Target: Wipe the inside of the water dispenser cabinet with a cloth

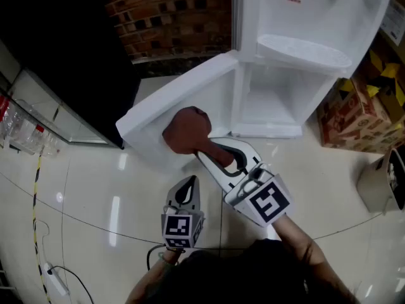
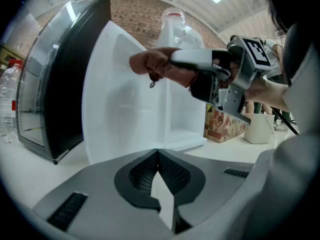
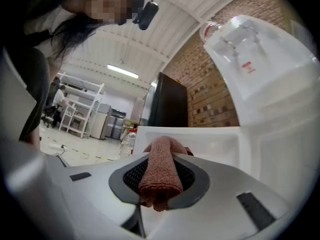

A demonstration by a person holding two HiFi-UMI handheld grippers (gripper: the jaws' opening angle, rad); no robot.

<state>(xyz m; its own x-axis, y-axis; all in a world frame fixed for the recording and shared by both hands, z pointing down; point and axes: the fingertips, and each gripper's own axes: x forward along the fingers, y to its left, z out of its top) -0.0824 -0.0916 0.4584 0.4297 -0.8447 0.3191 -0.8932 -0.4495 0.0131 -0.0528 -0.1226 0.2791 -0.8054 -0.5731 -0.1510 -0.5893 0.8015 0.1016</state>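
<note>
Gripping cloth (image 1: 186, 130), likely soft and light, bunched end clamped in my right tongs (image 3: 159, 174); left tongs (image 2: 158, 156) pressed together, empty

The head view looks steeply down from above and in front of the water dispenser (image 1: 304, 24), set a little back, and takes in its open door (image 1: 183, 100) and the cabinet. The left gripper view sits low in front of the dispenser, further out. It faces roughly level toward the door's inner face, with the right gripper (image 2: 172, 66) crossing above. The right gripper view is close against the door, tilted upward along the dispenser's front and past the door into the room beyond. All three views share the door and the cloth (image 1: 188, 129).
</note>
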